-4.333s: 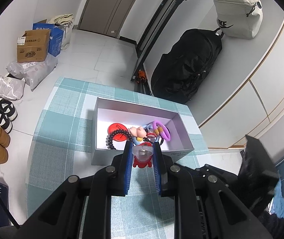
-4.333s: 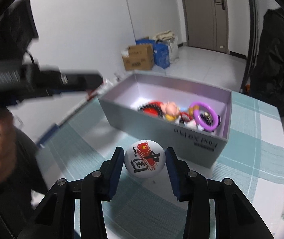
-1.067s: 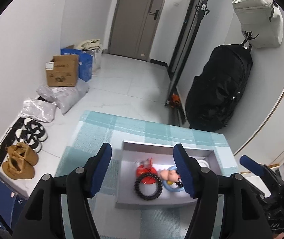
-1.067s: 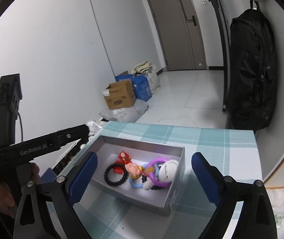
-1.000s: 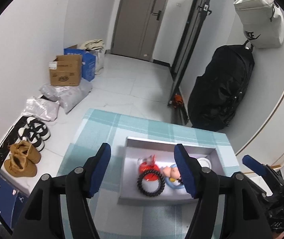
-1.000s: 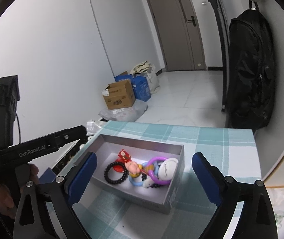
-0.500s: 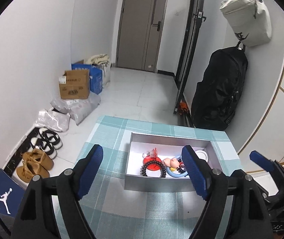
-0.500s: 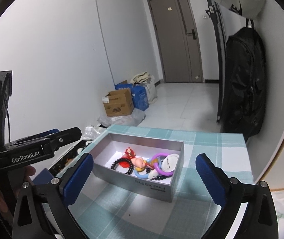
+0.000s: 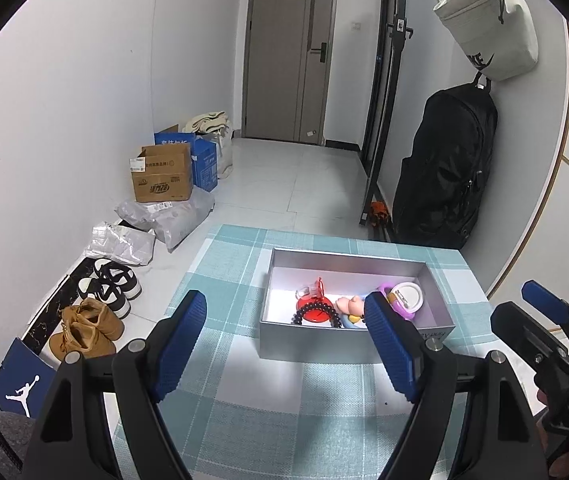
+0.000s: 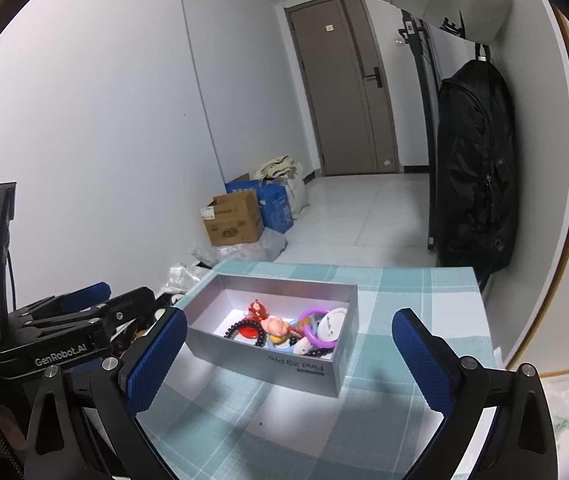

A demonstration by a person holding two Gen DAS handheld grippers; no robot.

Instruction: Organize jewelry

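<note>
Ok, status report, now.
Left gripper open, empty. Right gripper open, empty. Trinkets lie in grey cardboard box on checked teal tablecloth. Nothing blocking.

Both wrist views above shared box (image 9: pixel 354 346)

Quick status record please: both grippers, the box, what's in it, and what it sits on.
left gripper: open, empty, short of the box
right gripper: open, empty, short of the box
box: grey, lidless, on the cloth
contents: black bead bracelet, red charm, pink figure, purple ring, white round badge
surface: teal plaid tablecloth
</note>
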